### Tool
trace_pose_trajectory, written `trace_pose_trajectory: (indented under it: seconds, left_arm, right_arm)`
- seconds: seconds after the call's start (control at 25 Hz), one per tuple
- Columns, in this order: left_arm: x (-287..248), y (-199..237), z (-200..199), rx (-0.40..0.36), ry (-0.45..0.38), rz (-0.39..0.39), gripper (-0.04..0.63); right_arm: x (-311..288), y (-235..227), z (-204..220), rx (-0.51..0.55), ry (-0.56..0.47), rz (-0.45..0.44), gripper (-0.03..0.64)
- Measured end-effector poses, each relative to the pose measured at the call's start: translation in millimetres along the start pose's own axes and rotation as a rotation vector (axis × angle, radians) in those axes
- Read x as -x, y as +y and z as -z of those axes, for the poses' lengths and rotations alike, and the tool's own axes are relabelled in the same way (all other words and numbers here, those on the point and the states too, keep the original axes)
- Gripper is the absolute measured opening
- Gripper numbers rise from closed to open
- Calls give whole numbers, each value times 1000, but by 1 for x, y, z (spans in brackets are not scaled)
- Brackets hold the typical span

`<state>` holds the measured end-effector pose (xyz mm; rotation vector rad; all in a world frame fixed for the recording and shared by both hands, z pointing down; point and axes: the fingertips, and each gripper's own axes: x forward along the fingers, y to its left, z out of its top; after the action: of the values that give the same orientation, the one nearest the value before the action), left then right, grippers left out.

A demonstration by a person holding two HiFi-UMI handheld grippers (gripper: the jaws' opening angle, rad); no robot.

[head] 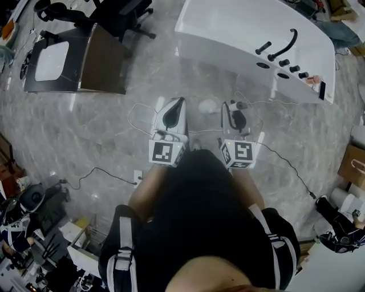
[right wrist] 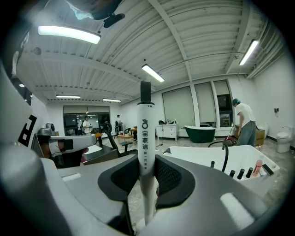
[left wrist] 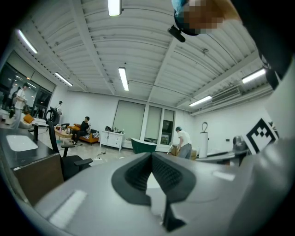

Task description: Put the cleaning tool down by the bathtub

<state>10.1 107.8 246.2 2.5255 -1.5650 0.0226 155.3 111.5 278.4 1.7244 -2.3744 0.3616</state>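
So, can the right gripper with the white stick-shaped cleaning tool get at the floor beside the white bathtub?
Probably yes. The right gripper grips the white cleaning tool, and the grey marble floor before the white bathtub looks open, with only thin cables on it.

A glossy grey marble-patterned floor (head: 102,131) carries everything. A white bathtub (head: 228,34) stands on it at the upper right, and a dark vanity cabinet (head: 74,60) with a white basin at the upper left, beside a black office chair (head: 120,17). Thin cables (head: 105,171) trail across the floor, and a cardboard box (head: 352,165) sits at the right edge.
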Motion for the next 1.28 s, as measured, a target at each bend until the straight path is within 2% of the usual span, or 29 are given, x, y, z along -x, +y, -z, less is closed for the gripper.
trace_pose_trajectory:
  seconds: [0.76,1.28]
  left_arm:
    - [-129,106,-1,-6,86,108,6]
    - [-210,176,32,-2,124,156,7]
  right_arm:
    - [-147,1,-15,-20,61,88,95]
    - [-254,-13,14,-30,115,177,95]
